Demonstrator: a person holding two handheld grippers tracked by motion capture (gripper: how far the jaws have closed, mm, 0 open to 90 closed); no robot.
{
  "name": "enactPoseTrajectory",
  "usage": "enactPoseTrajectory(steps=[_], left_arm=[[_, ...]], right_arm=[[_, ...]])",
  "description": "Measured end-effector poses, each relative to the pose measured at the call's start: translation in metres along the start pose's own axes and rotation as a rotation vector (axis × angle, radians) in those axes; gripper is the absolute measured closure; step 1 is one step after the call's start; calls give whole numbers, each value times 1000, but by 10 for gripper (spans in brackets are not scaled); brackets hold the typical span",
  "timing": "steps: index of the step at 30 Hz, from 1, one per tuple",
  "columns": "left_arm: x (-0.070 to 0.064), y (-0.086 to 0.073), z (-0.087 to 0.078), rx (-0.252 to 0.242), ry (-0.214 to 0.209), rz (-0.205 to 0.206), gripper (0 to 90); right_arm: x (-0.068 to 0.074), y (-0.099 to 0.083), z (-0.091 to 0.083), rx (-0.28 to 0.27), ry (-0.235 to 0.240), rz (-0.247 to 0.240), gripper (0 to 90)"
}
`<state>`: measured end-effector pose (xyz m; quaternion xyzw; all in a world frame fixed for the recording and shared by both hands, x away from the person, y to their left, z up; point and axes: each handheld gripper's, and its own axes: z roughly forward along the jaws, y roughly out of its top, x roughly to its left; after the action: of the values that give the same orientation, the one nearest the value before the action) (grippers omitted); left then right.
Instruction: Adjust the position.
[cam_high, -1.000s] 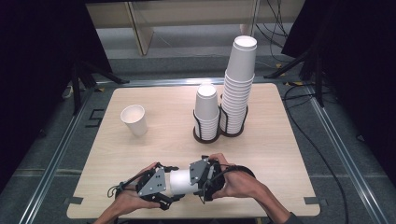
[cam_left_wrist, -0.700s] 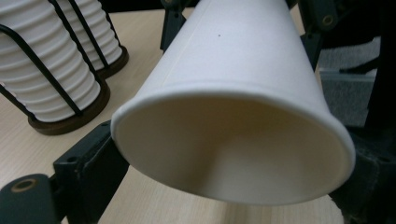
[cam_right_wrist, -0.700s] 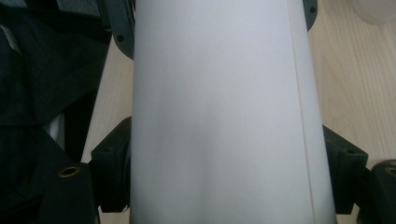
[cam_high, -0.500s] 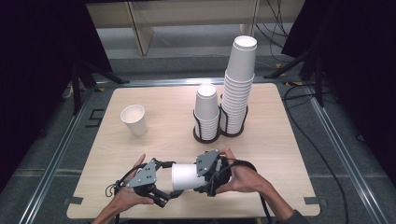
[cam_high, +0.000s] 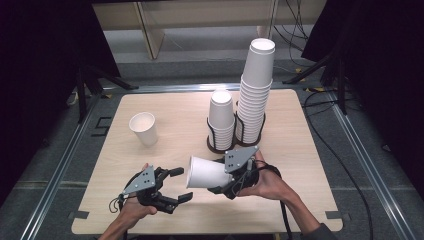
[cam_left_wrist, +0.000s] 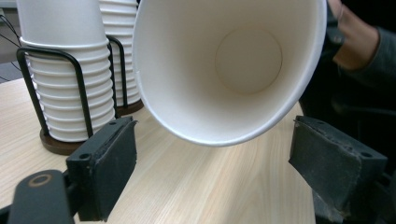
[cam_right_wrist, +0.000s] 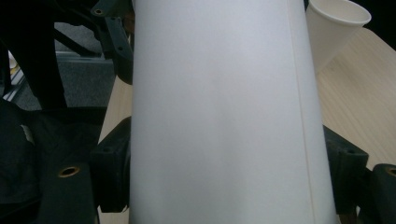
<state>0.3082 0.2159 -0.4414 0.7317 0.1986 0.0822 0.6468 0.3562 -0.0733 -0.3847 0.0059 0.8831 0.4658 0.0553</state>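
Note:
A white paper cup (cam_high: 206, 172) lies on its side above the table's front, its mouth turned left. My right gripper (cam_high: 220, 175) is shut on its narrow end; in the right gripper view the cup (cam_right_wrist: 219, 116) fills the space between the jaws of my right gripper (cam_right_wrist: 229, 172). My left gripper (cam_high: 181, 184) sits just left of the cup's mouth, open and holding nothing. In the left gripper view my left gripper (cam_left_wrist: 219, 163) faces straight into the cup (cam_left_wrist: 233, 60), its pads apart and below the rim.
Two wire holders stand mid-table: a short cup stack (cam_high: 221, 117) and a tall cup stack (cam_high: 256, 95). A single upright cup (cam_high: 143, 127) stands at the left. The wooden table (cam_high: 300, 150) ends just behind both hands.
The grippers were close together on the cup. My left gripper has drawn back to the left and stands open, while my right gripper keeps the cup and has shifted slightly right.

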Motion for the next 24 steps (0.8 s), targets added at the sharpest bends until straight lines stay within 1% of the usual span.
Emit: enactPoseTrajectory(steps=[1, 2, 3, 4, 5, 7, 9, 11, 12, 14, 15, 16, 17, 18, 19, 20, 21, 22, 23, 24], left_arm=[[0, 0, 1, -7, -2, -5, 142], [0, 1, 1, 8, 5, -10, 142], [0, 2, 2, 8, 10, -27, 143], [0, 2, 2, 8, 9, -33, 143], [1, 2, 2, 5, 7, -38, 143], [1, 1, 2, 9, 7, -33, 132], [0, 1, 3, 4, 4, -47, 111], [-1, 1, 4, -3, -3, -45, 86], [-1, 2, 4, 2, 0, -40, 78], [-3, 2, 5, -9, -1, -46, 61], [-3, 1, 6, -19, -9, -44, 57], [-3, 2, 6, -16, -3, -48, 58], [-3, 2, 5, -14, -4, -41, 57], [-3, 2, 6, -27, -5, -49, 48], [-3, 2, 6, -29, -4, -50, 29], [-3, 2, 6, -26, -2, -49, 6], [-3, 2, 6, -33, -3, -58, 0], [-3, 2, 6, -43, -11, -61, 0], [-3, 2, 6, -47, -16, -69, 0], [-3, 1, 7, -56, -24, -71, 2]], right_arm=[[-1, 0, 0, -16, 3, -1, 241], [-1, 0, 1, -21, 5, -1, 241], [-1, 0, 2, -24, 9, -3, 241], [1, -1, 4, -24, 19, 11, 241], [1, -1, 5, -25, 25, 9, 240], [1, -1, 8, -29, 29, -7, 241], [2, -2, 11, -29, 42, 9, 241], [3, -2, 13, -37, 57, 12, 240], [3, -2, 14, -39, 61, 9, 240], [4, -3, 16, -42, 71, 16, 240], [4, -4, 18, -37, 74, 14, 240], [4, -4, 19, -38, 79, 16, 241], [4, -5, 21, -40, 81, 16, 241], [4, -5, 22, -42, 87, 23, 241], [4, -5, 23, -47, 90, 27, 240], [5, -5, 24, -47, 93, 26, 240], [5, -4, 24, -52, 90, 12, 240], [5, -4, 25, -57, 94, 15, 240], [5, -4, 25, -59, 106, 31, 240], [6, -4, 26, -60, 107, 33, 240]])
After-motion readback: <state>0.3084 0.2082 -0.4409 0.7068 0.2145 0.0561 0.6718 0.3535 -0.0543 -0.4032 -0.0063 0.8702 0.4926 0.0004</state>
